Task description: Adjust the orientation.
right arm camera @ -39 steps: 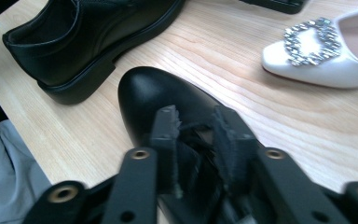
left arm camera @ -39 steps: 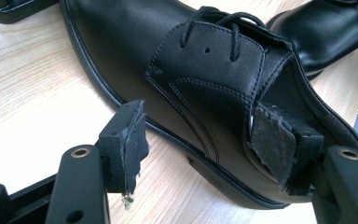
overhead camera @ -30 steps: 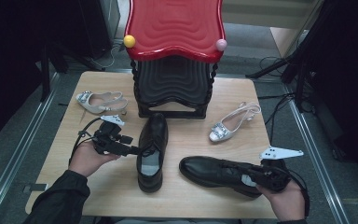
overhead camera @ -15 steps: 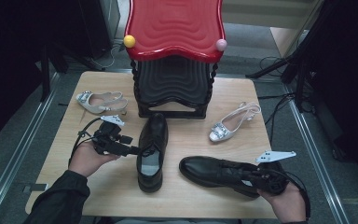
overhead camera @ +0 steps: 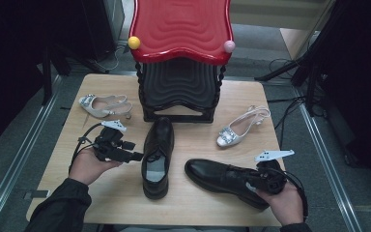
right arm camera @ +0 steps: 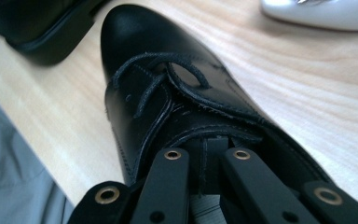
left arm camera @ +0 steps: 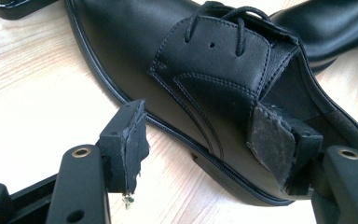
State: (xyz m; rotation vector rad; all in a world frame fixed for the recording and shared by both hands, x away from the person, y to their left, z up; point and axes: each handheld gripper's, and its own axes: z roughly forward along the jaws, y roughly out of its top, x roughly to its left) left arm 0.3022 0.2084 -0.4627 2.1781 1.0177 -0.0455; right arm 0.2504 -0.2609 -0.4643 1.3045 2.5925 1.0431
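High view: right tool (overhead camera: 261, 180) pinches the near shoe (overhead camera: 222, 179); left tool (overhead camera: 134, 154), spread, straddles the other shoe's (overhead camera: 157, 155) side.

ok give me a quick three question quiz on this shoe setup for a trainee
1. True or false: the right gripper is shut on the black shoe lying sideways.
2. Which shoe lies between the left gripper's open jaws? A) silver slingback B) beige flat C) black lace-up shoe
3. How many shoes are on the table?

Key
1. True; its jaws clamp the shoe's collar.
2. C, the black lace-up shoe pointing at the red stool.
3. Four.
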